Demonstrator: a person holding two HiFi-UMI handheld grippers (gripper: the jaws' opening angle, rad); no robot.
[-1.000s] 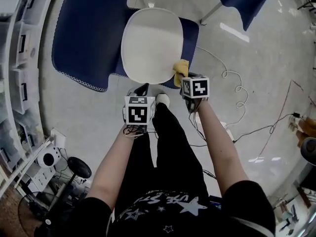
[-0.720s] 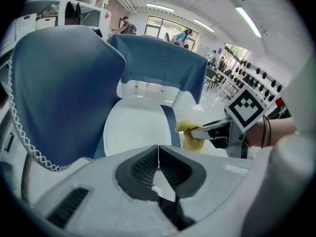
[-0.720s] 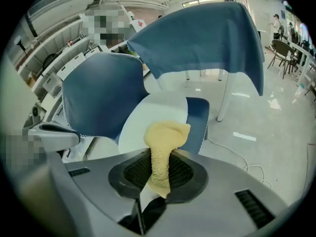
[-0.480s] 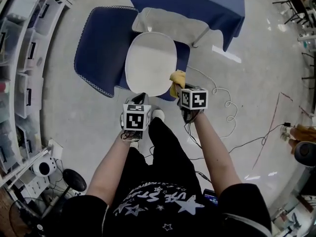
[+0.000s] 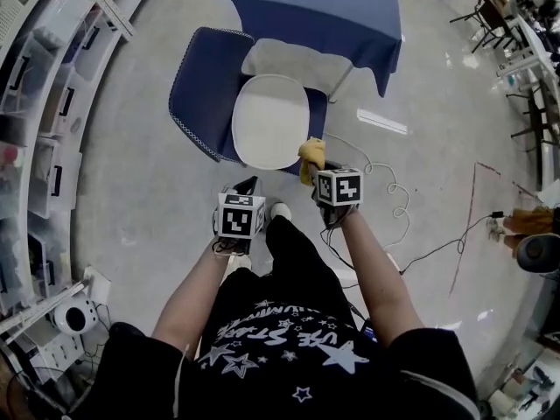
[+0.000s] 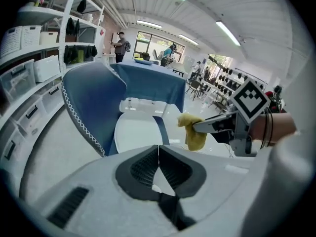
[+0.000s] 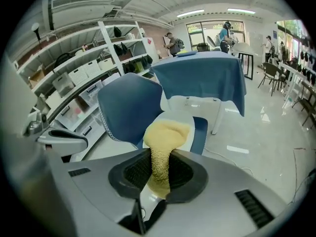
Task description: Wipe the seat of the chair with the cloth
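Observation:
The chair's white oval seat [image 5: 269, 121] lies ahead of me, and it also shows in the left gripper view as the seat [image 6: 134, 132]. A yellow cloth [image 5: 311, 154] hangs just off the seat's near right edge, and my right gripper [image 5: 313, 168] is shut on it. Seen along the right gripper [image 7: 159, 169], the cloth [image 7: 165, 135] bulges out in front of the jaws, over the seat [image 7: 190, 116]. My left gripper [image 5: 247, 186] is shut and holds nothing, short of the seat's near edge. From the left gripper [image 6: 158, 151], the cloth [image 6: 193, 132] hangs to the right.
A dark blue fabric [image 5: 206, 86] drapes over the chair's left side and under the seat. A table with a blue cover [image 5: 315, 7] stands behind the chair. Cables [image 5: 389, 186] trail on the floor at right. Shelving with bins [image 5: 39, 147] lines the left side.
The head view has pulled back, so the chair looks smaller and farther. Both grippers have drawn slightly toward me from the seat. The cloth stays in the right gripper.

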